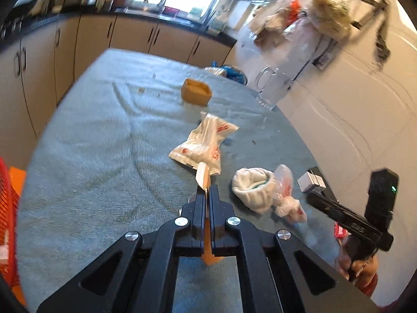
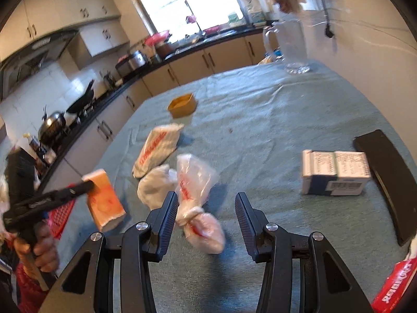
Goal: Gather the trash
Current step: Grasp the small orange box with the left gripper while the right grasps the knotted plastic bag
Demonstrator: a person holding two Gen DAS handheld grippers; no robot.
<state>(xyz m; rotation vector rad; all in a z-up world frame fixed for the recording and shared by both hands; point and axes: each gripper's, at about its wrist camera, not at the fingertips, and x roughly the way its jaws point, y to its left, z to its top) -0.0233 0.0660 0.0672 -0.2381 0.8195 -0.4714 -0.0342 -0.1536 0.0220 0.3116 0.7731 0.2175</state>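
Note:
My left gripper [image 1: 207, 189] is shut on an orange and white carton [image 1: 202, 177], held above the table; the carton also shows in the right wrist view [image 2: 104, 198]. My right gripper [image 2: 207, 200] is open and empty, just above a knotted clear plastic bag with red print [image 2: 194, 195]. A crumpled white wad [image 2: 153, 185] lies beside that bag. A flat white bag with red print [image 2: 156, 148] lies further back. A small brown cardboard box [image 2: 182, 107] stands beyond it.
A grey-green cloth covers the table [image 2: 273, 120]. A white and blue box [image 2: 336, 173] and a black pad [image 2: 391, 182] lie at right. A clear glass jug [image 2: 292, 49] stands at the far edge. A red basket [image 1: 6, 203] sits at left. Kitchen cabinets [image 1: 91, 39] run behind.

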